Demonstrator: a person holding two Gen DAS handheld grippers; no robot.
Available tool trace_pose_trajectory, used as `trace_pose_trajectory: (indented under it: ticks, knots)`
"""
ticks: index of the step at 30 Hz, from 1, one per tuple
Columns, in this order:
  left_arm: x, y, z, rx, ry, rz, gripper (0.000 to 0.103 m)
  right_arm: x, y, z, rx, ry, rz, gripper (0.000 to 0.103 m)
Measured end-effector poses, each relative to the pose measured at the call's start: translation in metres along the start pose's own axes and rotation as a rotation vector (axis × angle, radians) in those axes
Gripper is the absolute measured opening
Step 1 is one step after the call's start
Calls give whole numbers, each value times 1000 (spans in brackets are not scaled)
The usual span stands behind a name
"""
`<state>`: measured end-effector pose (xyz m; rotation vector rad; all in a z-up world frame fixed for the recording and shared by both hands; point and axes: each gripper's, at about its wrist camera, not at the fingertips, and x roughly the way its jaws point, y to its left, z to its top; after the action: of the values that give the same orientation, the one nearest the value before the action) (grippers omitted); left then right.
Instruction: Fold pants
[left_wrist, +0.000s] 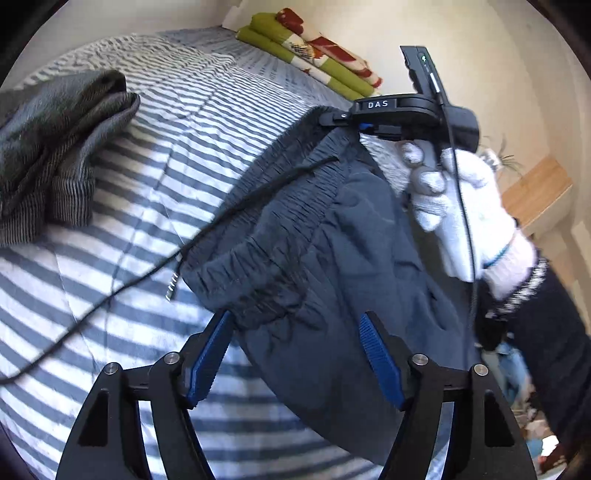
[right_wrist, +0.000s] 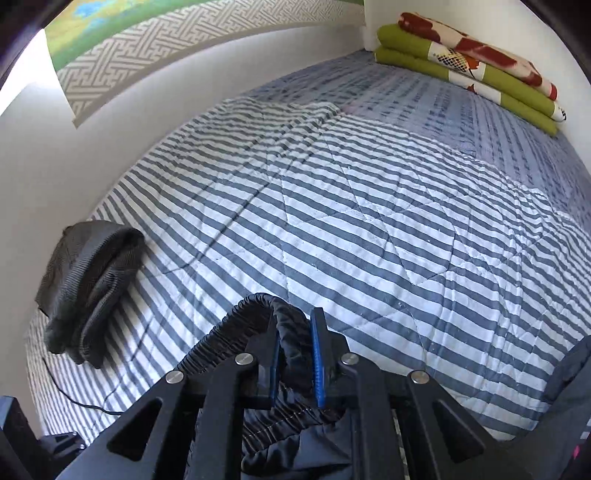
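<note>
From the left wrist view, the left gripper (left_wrist: 295, 325) stands released, its blue ribbed pads spread wide, with the dark navy pants (left_wrist: 332, 258) hanging between them; the left pad lies at the fabric's edge and the right pad against it, neither pinching. The pants hang above the striped quilt (left_wrist: 147, 184) on the bed, their elastic waistband (left_wrist: 280, 206) gathered in ruffles and a black drawstring (left_wrist: 236, 206) trailing off to the left. Further up, the right gripper (left_wrist: 334, 117) clamps the waistband's far corner. Its black body bears the white letters "DAS" and a small green light on the upright part above. A white-gloved hand (left_wrist: 454, 199) grasps its handle, a thin black cable running down along it. A grey ribbed garment (left_wrist: 62, 147) lies crumpled at the left, and a green, red and white folded blanket (left_wrist: 310, 48) sits at the bed's far end.

From the right wrist view, the right gripper (right_wrist: 295, 350) is clenched on the waistband (right_wrist: 291, 343), which loops up between its narrowly set blue pads. The grey garment (right_wrist: 88, 288) lies by the wall at the left, the blanket (right_wrist: 472, 70) at the far right corner. No other writing is legible.
</note>
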<state>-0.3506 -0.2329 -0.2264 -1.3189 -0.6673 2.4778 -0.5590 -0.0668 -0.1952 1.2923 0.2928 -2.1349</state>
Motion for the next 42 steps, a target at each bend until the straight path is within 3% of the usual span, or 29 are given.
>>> trace_pose_trajectory:
  ticks: [2,3,5,7,10,14,16,18,19,20,21,22,24,25,26,28,31,33,37,40,42]
  knots:
    - [12,9,4,-66,28,23,35,9,7,0,-38,50,-40,22]
    - [17,15,5,-102,44,13,24,10,8,0,-50,64,-31,32]
    - [21,18,4,-115,53,22,14,2,7,0,-68,37,15,45]
    - [22,15,2,-83,51,36,12,-10,1,-1,-94,8,33,60]
    - [14,13,-3,-60,37,48,11,-22,-10,-2,-112,-7,63,61]
    - [4,24,-9,-107,31,20,10,-6,-12,-14,-186,62,39,62]
    - [4,25,-5,-145,33,-4,20,10,-12,-22,-207,105,36,62]
    - [9,30,0,-199,33,-16,73,23,-10,-29,-220,130,11,62]
    - [4,35,2,-235,-9,10,73,29,-9,-31,-224,137,0,62]
    - [5,40,6,-258,-26,26,56,32,-8,-33,-227,139,1,62]
    - [8,44,10,-271,-12,48,26,36,-7,-33,-228,138,-1,62]
    - [11,49,12,-285,-1,70,21,39,-6,-34,-226,126,-10,62]
    - [12,57,11,-317,-5,39,17,45,-1,-34,-214,106,-32,57]
    - [10,57,11,-321,-5,29,16,47,3,-34,-211,111,-34,47]
    - [7,54,11,-301,-9,35,14,49,11,-33,-214,128,-20,24]
    - [-5,44,10,-252,-30,49,13,39,28,-31,-247,94,-49,17]
    - [-45,33,1,-209,-98,43,13,0,52,-27,-254,12,0,12]
    - [-82,32,-10,-226,-149,-4,13,-30,70,-25,-264,-35,28,12]
    - [-158,39,-39,-264,-275,0,13,-91,133,-18,-347,-127,111,12]
    - [-217,51,-67,-318,-345,37,13,-123,200,-10,-405,-190,222,12]
    - [-255,58,-81,-329,-400,107,13,-132,244,-5,-433,-218,289,13]
